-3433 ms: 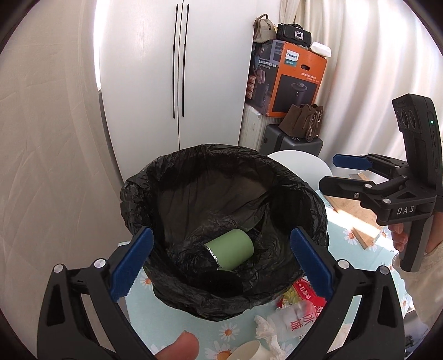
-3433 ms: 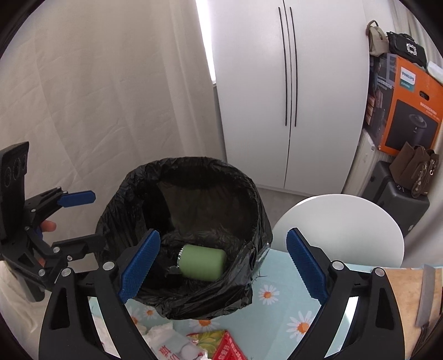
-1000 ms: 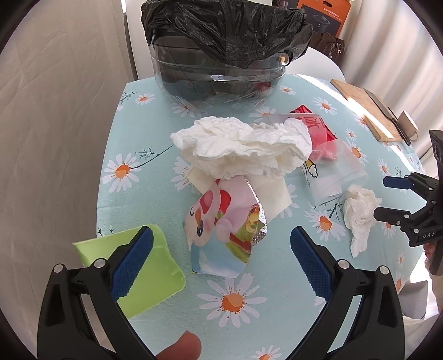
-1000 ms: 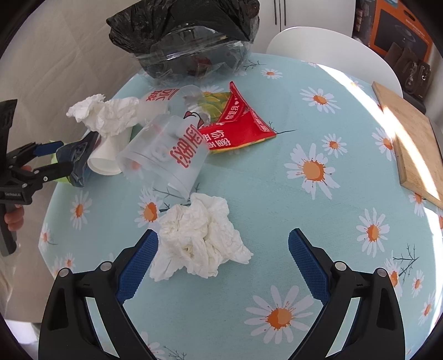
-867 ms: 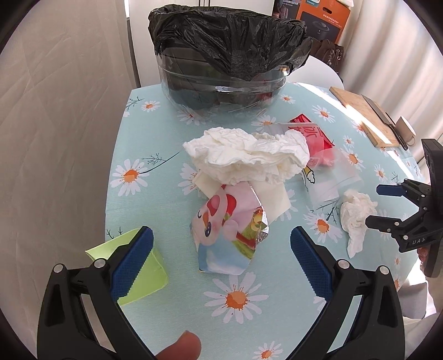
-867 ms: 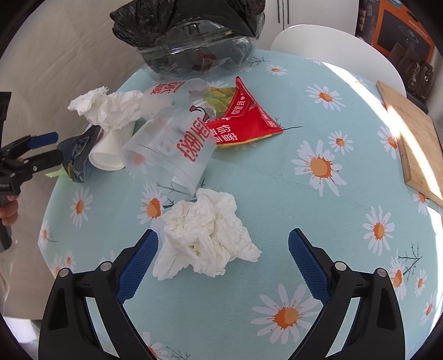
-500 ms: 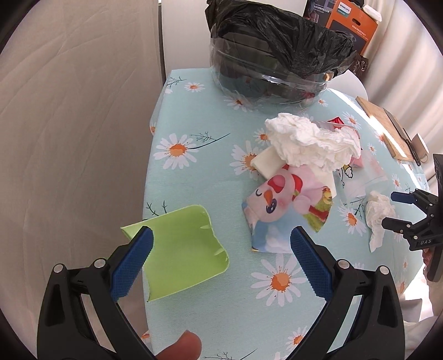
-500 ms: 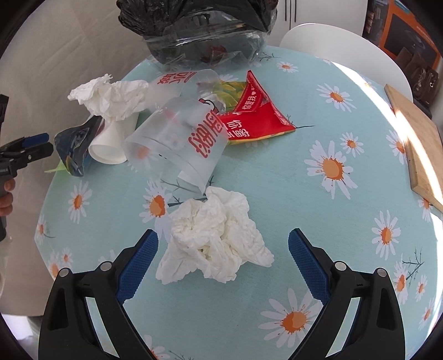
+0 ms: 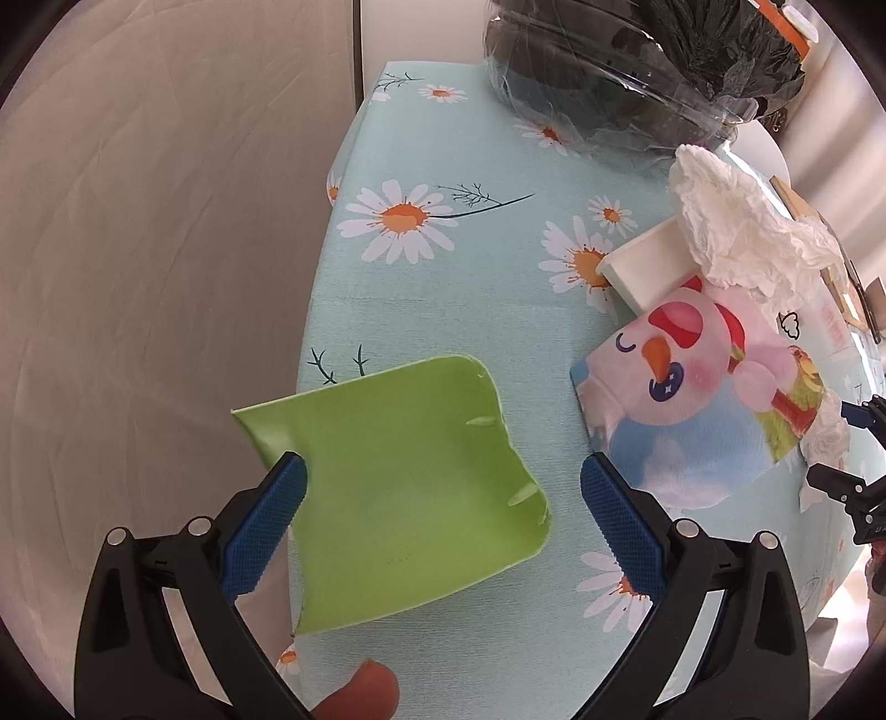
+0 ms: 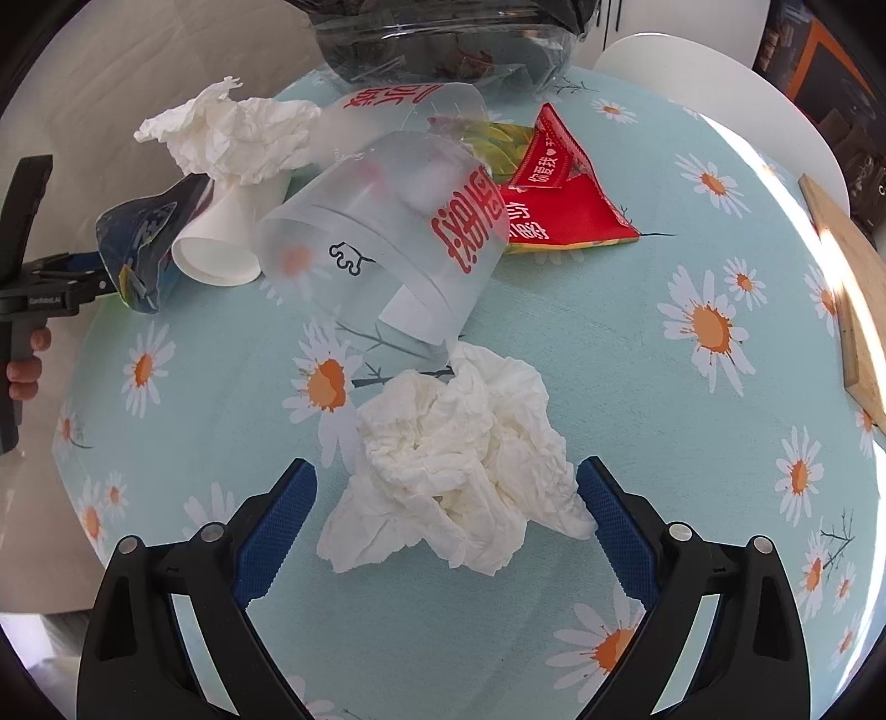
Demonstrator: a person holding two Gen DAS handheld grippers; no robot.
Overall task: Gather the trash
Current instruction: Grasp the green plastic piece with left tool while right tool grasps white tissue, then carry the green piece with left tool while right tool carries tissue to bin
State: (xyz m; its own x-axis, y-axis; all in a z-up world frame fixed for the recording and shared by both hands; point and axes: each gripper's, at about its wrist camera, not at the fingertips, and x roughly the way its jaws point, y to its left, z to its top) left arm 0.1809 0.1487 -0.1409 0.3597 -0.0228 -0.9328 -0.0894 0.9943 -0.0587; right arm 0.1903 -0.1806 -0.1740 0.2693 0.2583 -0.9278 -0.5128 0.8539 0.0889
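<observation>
Both grippers lowered, left gripper [image 9: 443, 493] jaws open around green sheet [image 9: 396, 487], right gripper [image 10: 446, 498] jaws open around crumpled tissue [image 10: 454, 465]

2 crumpled tissues [image 10: 459, 459], 2 clear plastic cups [image 10: 387, 243], 1 paper cup [image 10: 221, 243], 1 red wrapper [image 10: 559, 194]

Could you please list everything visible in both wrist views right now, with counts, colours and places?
green sheet: 1, lime, table's edge, between left fingers
cartoon wrapper: 1, pink-blue, beside sheet
crumpled tissues: 2, white, near right gripper; far pile
paper cup: 1, white, lying
plastic cups: 2, clear, red print
snack bag: 1, red
bin: 1, black liner, far edge
cutting board: 1, wooden, right
tablecloth: 1, daisy-print
left gripper: open
right gripper: open
</observation>
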